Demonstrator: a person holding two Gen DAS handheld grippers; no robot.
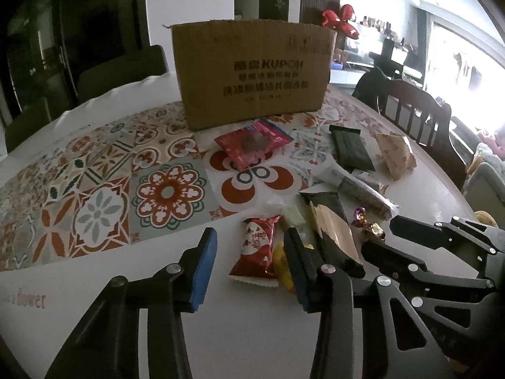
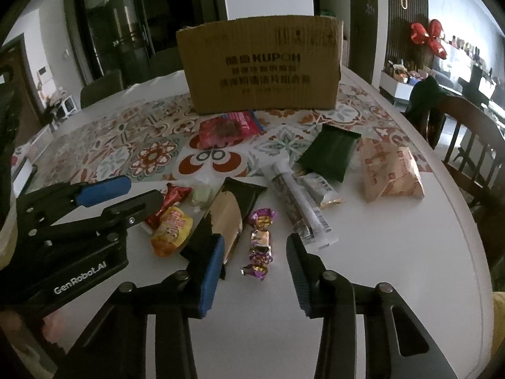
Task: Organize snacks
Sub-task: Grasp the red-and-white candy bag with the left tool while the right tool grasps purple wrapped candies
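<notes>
A cardboard box [image 1: 252, 72] stands upright at the back of the table; it also shows in the right wrist view [image 2: 262, 66]. Snacks lie scattered in front of it. My left gripper [image 1: 252, 262] is open, its fingers on either side of a small red packet [image 1: 257, 249], above the table. My right gripper [image 2: 257, 268] is open around purple-wrapped candies [image 2: 260, 243]. Nearby lie a yellow snack [image 2: 172, 230], a black and tan packet [image 2: 227, 214], a long clear-wrapped bar [image 2: 300, 202], a dark green packet [image 2: 331, 154], a red pouch [image 2: 227, 129] and a tan paper bag [image 2: 388, 170].
The white round table [image 2: 378, 268] carries a patterned mat [image 1: 94, 183]. Wooden chairs [image 1: 416, 113] stand at the right edge. The right gripper shows at the right of the left wrist view [image 1: 375, 237], the left gripper at the left of the right wrist view [image 2: 123, 192].
</notes>
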